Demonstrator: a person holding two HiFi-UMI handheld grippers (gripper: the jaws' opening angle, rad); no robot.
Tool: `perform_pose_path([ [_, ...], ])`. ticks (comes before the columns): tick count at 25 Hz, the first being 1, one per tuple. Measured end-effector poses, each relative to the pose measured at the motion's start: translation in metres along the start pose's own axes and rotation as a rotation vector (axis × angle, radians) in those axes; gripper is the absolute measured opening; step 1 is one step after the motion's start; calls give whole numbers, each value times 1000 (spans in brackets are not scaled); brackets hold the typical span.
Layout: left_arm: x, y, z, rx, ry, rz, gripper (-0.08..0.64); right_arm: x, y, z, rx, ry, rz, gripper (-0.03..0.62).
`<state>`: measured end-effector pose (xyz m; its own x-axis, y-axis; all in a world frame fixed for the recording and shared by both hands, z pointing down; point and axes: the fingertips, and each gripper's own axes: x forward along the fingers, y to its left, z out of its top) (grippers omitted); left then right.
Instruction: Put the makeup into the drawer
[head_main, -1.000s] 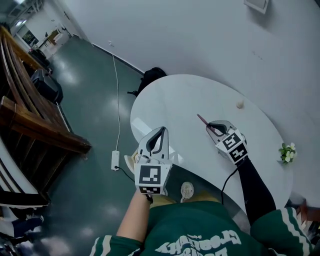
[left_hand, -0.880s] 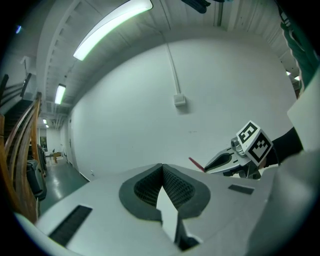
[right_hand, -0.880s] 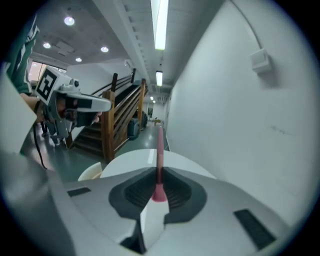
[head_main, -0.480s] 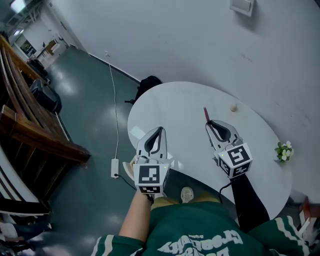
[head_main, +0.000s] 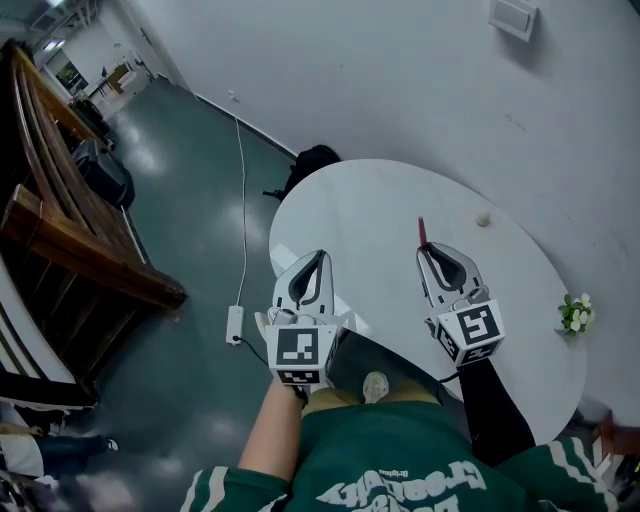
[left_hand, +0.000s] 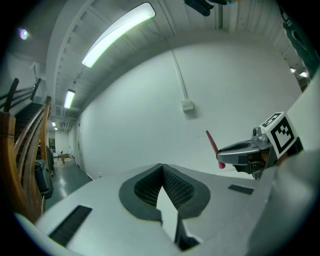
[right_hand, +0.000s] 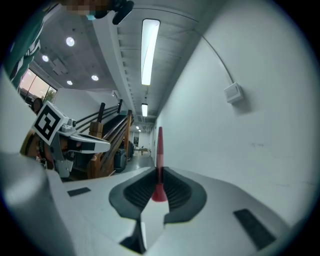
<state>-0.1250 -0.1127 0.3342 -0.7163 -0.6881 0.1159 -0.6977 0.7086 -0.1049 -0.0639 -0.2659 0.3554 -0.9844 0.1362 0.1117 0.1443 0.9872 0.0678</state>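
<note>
A thin red makeup pencil (head_main: 422, 230) sticks out past the tip of my right gripper (head_main: 431, 251), which is shut on its lower end above the round white table (head_main: 365, 205). In the right gripper view the pencil (right_hand: 160, 150) stands upright between the dark pads of the gripper (right_hand: 159, 176). My left gripper (head_main: 318, 259) hovers over the table's near left edge, shut with nothing between its pads. The left gripper view shows its closed jaw tips (left_hand: 162, 166), and the right gripper (left_hand: 242, 152) with the pencil (left_hand: 212, 143) off to the right.
A small beige ball (head_main: 483, 218) lies near the table's far side and a little flower bunch (head_main: 574, 312) at its right edge. On the floor are a black bag (head_main: 314, 157) and a power strip (head_main: 234, 324). A wooden staircase (head_main: 70, 210) stands at left.
My right gripper has risen with the pencil and turned, so the pencil now points away from me instead of slanting left. The left gripper has barely moved.
</note>
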Motion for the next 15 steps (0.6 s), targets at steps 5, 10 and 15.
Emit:
perform_pose_path([
  [5, -22, 34, -13, -2, 29, 82, -1, 26, 36, -2, 5, 1, 93, 49],
  [10, -54, 77, -20, 5, 22, 183, -2, 56, 81, -5, 6, 13, 181, 49],
  [15, -88, 122, -31, -1, 52, 260, -1, 83, 135, -3, 6, 18, 275, 49],
])
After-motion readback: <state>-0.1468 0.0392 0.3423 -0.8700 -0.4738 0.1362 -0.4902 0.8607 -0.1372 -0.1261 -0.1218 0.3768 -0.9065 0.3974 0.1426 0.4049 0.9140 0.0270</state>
